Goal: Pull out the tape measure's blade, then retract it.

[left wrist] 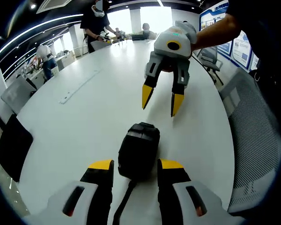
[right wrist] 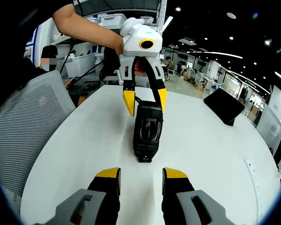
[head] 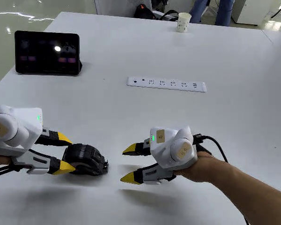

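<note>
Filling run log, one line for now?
left gripper: jaws around tape measure, grip unclear | right gripper: open, facing it | tape measure: unextended, on table

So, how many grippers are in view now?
2. The left gripper, near left, has its jaws either side of the tape measure; the right gripper, near centre, points at it without touching.

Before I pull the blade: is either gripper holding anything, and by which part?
The left gripper seems to clamp the tape measure by its case sides; right gripper open, empty.
</note>
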